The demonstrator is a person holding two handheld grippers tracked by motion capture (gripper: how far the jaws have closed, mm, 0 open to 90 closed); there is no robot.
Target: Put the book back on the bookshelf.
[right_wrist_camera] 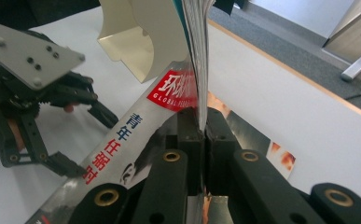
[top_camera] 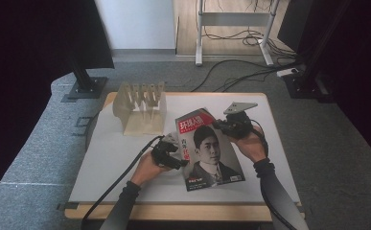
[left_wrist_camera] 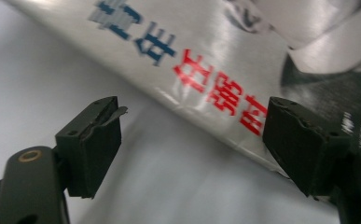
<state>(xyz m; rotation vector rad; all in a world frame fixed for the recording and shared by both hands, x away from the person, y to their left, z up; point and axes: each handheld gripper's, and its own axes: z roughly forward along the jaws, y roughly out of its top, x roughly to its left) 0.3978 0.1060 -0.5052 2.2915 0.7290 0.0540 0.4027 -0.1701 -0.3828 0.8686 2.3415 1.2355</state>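
1. A magazine (top_camera: 211, 151) with a red masthead and a portrait on its cover lies on the white table (top_camera: 121, 158), just in front and to the right of the pale slotted rack (top_camera: 140, 109); its far right edge is lifted off the table.
2. The right gripper (top_camera: 224, 125) sits at the magazine's upper right edge. In the right gripper view its jaws are pressed together on the fanned page edges (right_wrist_camera: 197, 56), pinching the magazine (right_wrist_camera: 122, 144) and holding that edge raised.
3. The left gripper (top_camera: 172, 155) is at the magazine's left edge, on the side nearer the rack. In the left gripper view its two black pads stand spread, one to each side of the cover's edge (left_wrist_camera: 225, 98), with no pad pressing on the paper.
4. In the right gripper view the left gripper (right_wrist_camera: 82, 140) appears beyond the magazine's spine side, its grey three-cornered plate (right_wrist_camera: 26, 53) on top.
5. The rack (right_wrist_camera: 136, 37) stands behind the magazine in that view, near its raised top.
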